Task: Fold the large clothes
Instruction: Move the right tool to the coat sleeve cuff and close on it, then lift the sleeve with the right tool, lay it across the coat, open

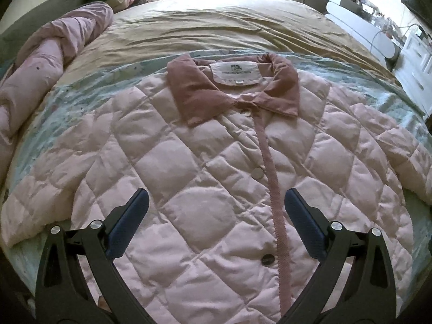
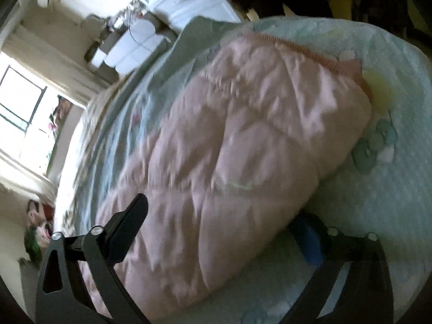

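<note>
Jacket (image 1: 205, 167): a pale pink quilted jacket lies front up and buttoned on the bed (image 1: 216, 27), spread over a light blue sheet (image 1: 89, 91), its darker pink collar (image 1: 189, 91) toward the far end.

Sleeve (image 2: 243, 135): in the right wrist view a puffy quilted sleeve runs away from the camera to a ribbed pink cuff (image 2: 310, 51), flat on the sheet – the picture is blurred, so fine detail is lost.

Left gripper (image 1: 216, 205): it hangs over the lower front of the jacket with jaws wide and nothing between the pads; whether it touches the fabric I cannot tell.

Right gripper (image 2: 224, 216): jaws wide and astride the near part of the sleeve, one finger above it and the other down beside the sheet – the pads do not seem to press on it yet.

Handling: padded and soft, probably light for its bulk; the smooth shell looks slippery, and the filling will likely spring back, so folds may need pressing down.

Where to grip: pinching a quilted seam or an edge should hold better than the middle of a puffed panel. The ribbed cuff and the hem corners look like the firmest holds, and the buttons (image 1: 257, 172) are best left alone.

Stage: the body is laid out, and no fold is visible yet.
</note>
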The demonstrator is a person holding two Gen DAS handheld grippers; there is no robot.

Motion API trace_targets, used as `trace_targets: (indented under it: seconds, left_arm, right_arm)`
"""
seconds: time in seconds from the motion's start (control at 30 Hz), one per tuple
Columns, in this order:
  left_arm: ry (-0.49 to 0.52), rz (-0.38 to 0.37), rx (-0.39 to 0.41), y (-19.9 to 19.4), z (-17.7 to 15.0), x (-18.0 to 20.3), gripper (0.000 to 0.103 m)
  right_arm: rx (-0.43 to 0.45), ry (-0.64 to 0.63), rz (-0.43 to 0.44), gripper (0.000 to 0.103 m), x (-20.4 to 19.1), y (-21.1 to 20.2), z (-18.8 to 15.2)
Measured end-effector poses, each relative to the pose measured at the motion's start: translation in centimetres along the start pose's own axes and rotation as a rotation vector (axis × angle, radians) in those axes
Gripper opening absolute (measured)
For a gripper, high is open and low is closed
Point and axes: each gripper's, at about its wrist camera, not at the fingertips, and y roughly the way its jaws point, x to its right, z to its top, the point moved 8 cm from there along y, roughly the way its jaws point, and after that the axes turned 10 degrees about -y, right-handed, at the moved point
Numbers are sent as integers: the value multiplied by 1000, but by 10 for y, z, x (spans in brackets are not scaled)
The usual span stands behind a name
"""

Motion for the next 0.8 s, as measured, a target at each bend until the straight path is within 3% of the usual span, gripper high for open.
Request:
trace_targets:
  seconds: [0.1,0.17,0.27,0.53,0.8]
  left_arm:
    - [2,-21,11,-8,7,0,94]
    - [9,-31,29,-16,13,0,94]
    - [11,-33,53,-28,23,-3,94]
    - [-27,-46,96,-63,51,-13,94]
    - [-54,26,164,-97,65,-34,94]
  right_arm:
    - [8,50,3,63,5,5,7]
    - [14,44,26,37,5,6,13]
    - [39,3,87,23,-9,-6,21]
    - [170,-236,247,17,-87,-72,44]
    - [251,-459,335,17,-170,-126,42]
